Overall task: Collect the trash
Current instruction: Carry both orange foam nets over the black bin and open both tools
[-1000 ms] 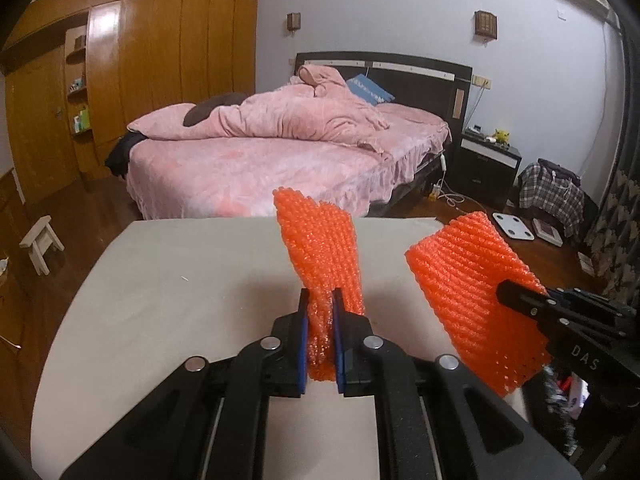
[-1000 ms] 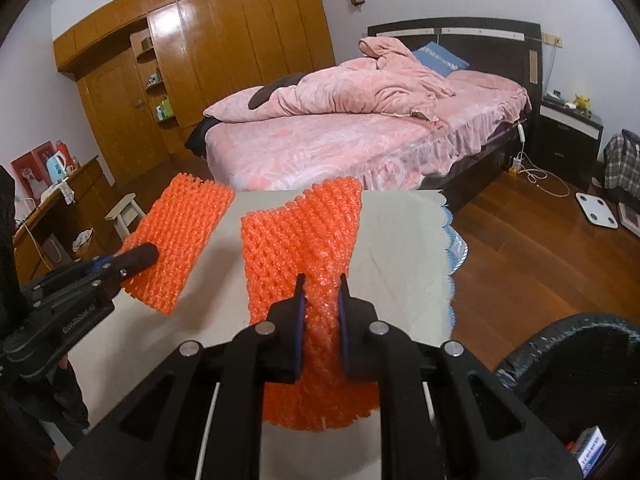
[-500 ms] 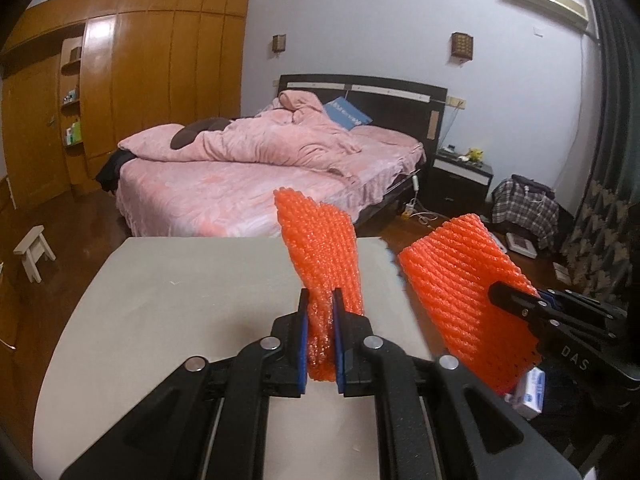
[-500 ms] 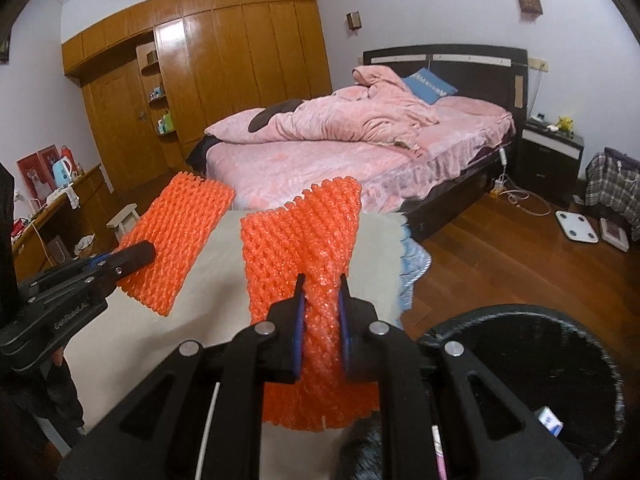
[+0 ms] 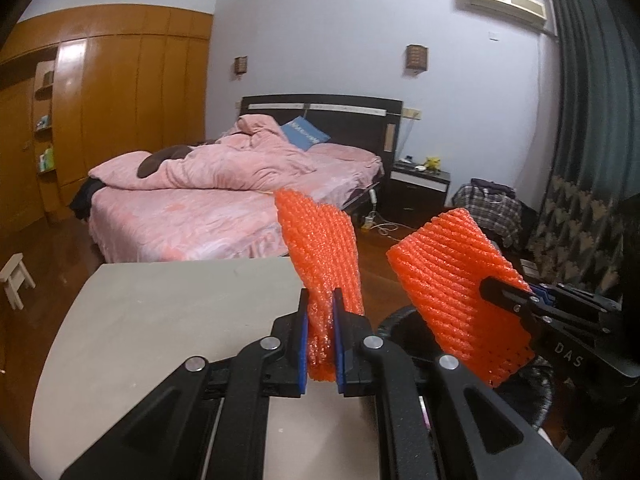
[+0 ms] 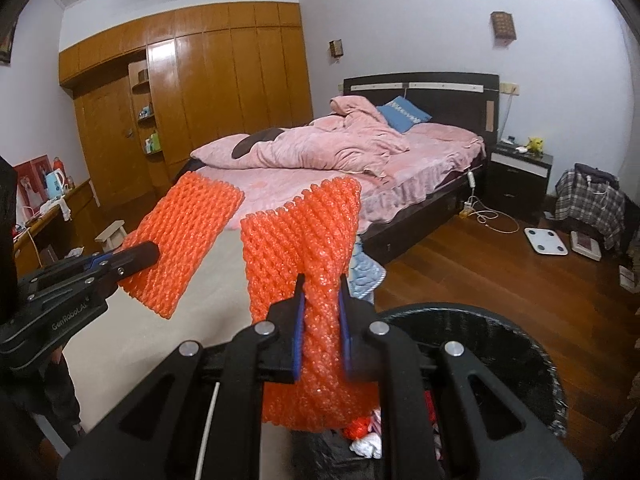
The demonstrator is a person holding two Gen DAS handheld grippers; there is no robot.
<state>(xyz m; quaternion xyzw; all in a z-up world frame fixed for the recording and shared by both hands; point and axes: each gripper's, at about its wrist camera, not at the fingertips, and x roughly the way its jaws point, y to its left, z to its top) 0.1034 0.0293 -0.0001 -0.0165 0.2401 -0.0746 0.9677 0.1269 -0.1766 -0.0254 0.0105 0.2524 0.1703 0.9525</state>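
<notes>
Left tongs [image 5: 321,320] clamped on foam net [image 5: 320,248], right tongs [image 6: 320,312] likewise (own net [image 6: 300,240]), above bin [image 6: 500,344]

— How is the left gripper [image 5: 321,334] held?
— It is seen at the bottom centre of its own view, jaws pinched nearly together.
— And the right gripper [image 6: 320,328]?
— It is likewise clamped, at lower centre; in the left view it is seen at right [image 5: 520,300].

The trash bin [image 6: 500,344] stands beside the right edge of the table [image 5: 160,320]; the bed [image 5: 208,216] lies behind both.
</notes>
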